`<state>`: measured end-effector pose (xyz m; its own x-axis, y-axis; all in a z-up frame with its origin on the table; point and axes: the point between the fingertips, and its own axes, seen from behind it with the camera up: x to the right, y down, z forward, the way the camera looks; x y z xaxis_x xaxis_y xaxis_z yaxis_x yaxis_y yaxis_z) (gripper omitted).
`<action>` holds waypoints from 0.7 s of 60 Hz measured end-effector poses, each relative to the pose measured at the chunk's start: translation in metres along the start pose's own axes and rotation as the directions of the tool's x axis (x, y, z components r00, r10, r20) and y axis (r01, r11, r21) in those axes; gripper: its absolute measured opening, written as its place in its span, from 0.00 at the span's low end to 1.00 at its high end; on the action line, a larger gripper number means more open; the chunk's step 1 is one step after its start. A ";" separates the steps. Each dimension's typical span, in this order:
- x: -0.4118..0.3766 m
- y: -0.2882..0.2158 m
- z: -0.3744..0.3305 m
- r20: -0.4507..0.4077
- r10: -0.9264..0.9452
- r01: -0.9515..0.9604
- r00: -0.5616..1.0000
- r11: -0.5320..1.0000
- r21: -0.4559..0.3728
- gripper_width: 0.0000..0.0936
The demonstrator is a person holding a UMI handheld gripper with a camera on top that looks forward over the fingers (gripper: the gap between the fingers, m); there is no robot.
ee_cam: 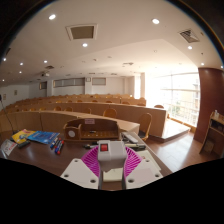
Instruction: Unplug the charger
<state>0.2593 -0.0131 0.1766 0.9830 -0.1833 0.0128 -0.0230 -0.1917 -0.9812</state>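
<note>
My gripper (pixel 112 172) is low over a dark wooden table (pixel 60 160). A white power strip (pixel 111 150) with a red switch (pixel 103 147) lies between the fingers and runs away from me. A white charger block (pixel 112 173) sits on its near end, between the two magenta pads (pixel 91 162). Both pads press against the block's sides. The charger's plug and the socket under it are hidden.
A brown box (pixel 88 128) stands just beyond the strip. Blue books (pixel 42 137) and papers lie to the left on the table. A dark object (pixel 134 142) lies to the right. Rows of wooden desks (pixel 120 110) fill the hall, with windows (pixel 178 98) on the right.
</note>
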 end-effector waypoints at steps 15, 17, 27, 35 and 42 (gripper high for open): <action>0.042 0.154 0.010 0.026 0.069 -0.056 0.997 0.940 -0.336 0.39; 0.044 0.160 0.009 0.026 0.085 -0.071 0.996 0.933 -0.352 0.40; 0.064 0.168 -0.006 -0.030 0.025 -0.034 0.999 0.931 -0.364 0.82; 0.082 0.144 -0.037 -0.081 -0.058 0.027 0.995 0.940 -0.341 0.91; 0.084 0.121 -0.084 -0.114 -0.115 0.071 0.987 0.939 -0.335 0.91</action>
<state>0.3241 -0.1326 0.0752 0.9518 -0.2687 0.1479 -0.0127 -0.5163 -0.8563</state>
